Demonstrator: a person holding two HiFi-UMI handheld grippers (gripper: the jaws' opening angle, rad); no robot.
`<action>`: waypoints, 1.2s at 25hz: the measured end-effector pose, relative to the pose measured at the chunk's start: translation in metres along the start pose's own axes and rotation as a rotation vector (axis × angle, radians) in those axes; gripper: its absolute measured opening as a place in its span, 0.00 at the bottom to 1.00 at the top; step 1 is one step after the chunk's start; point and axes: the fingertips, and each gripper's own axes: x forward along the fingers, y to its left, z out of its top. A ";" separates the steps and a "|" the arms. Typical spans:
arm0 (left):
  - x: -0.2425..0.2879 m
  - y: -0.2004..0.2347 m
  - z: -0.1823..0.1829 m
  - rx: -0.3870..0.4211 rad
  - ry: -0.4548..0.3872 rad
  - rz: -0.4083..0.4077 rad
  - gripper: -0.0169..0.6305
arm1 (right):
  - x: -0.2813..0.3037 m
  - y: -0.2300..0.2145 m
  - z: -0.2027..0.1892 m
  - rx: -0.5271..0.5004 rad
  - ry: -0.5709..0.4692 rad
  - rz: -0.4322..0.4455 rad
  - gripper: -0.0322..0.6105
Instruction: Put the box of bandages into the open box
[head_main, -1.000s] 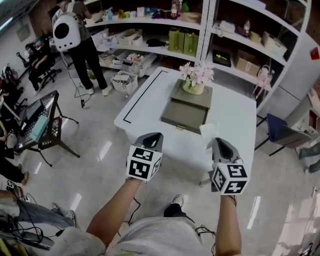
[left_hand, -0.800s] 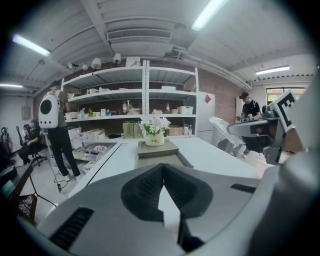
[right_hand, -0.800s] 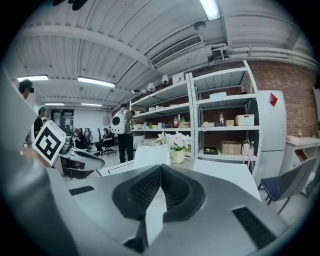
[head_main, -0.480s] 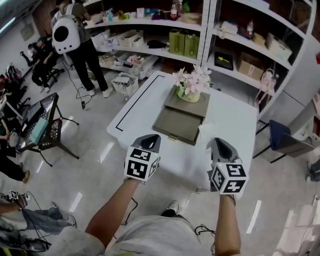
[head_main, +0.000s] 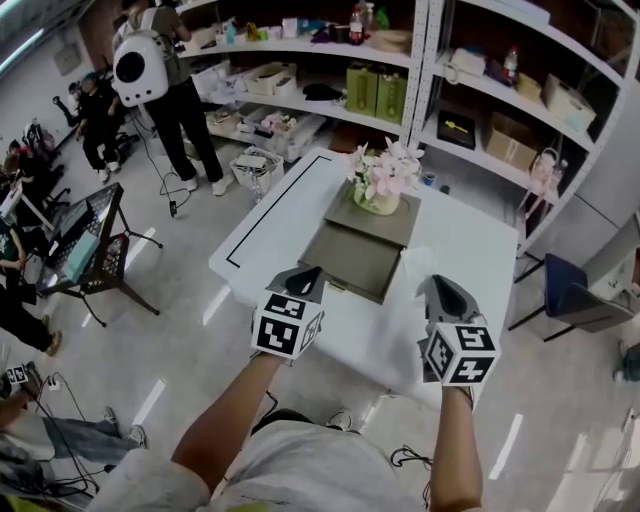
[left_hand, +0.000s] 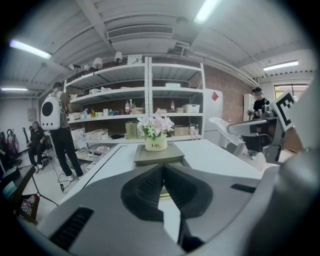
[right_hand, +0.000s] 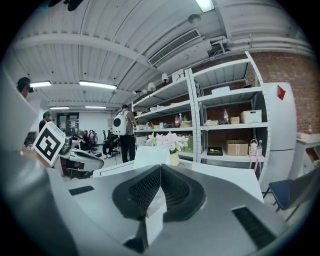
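Jaws on my right tool are closed on the box of bandages, a small white carton that stands up past the tips and also shows in the gap lower down. In the head view the right tool holds this carton up over the near right part of the white bench, just to the right of the open box and not in it.

My left tool has its two pads pressed together at the tips, and I see nothing held between them; only the bench surface shows through the narrow gap below. From the head view the left tool hangs over the bench's near edge, close to the open box's near left corner.

The open box is flat and olive-grey and lies along the middle of the bench, and its near part looks like a shallow tray. On its far part stands a pale flower pot with pink and white blooms.

A black line runs along the bench's left side. Behind the bench are white shelves loaded with boxes and bottles. On the floor to the left a person wearing a white backpack stands facing the shelves.
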 end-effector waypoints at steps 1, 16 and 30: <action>0.001 0.001 0.000 -0.001 0.001 0.005 0.03 | 0.002 -0.001 0.000 -0.001 0.001 0.006 0.06; 0.040 0.034 0.008 -0.004 -0.002 -0.006 0.03 | 0.055 -0.005 -0.003 -0.044 0.053 0.031 0.06; 0.108 0.083 0.019 0.015 0.012 -0.115 0.03 | 0.128 0.006 -0.004 -0.103 0.154 0.039 0.06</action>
